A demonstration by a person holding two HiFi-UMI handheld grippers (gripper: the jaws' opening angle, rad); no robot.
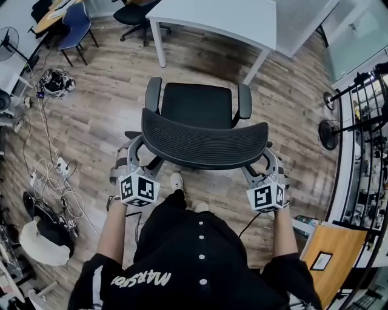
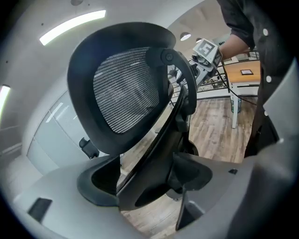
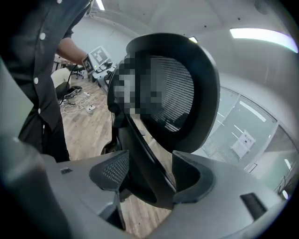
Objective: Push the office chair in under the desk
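1. Wood floor (image 1: pixel 103 121) of an open office runs ahead of both claws. It's bare betw. chair and desk, so a straight roll looks possible.
2. Target desk (image 1: pixel 212 18), white, stands well ahead of the claws, beyond the chair, w/ its open side facing you.
3. Your office chair (image 1: pixel 197 103) sits just ahead of the claws, seat toward the desk and mesh backrest (image 1: pixel 203 142) toward you. It's not under the desk yet, and well apart from it.
4. Your left claw (image 2: pixel 145 179) is clenched on the left frame strut (image 2: pixel 154 154), low behind the backrest. Your right claw (image 3: pixel 149 179) is clenched on the right frame strut (image 3: pixel 140 154). One grip per side prob. keeps the push square, so the chair doesn't swivel.
5. Cables (image 1: pixel 51 175) lie on the floor off to the left of the left claw, away from the line to the desk. Snag risk looks low if you go straight.
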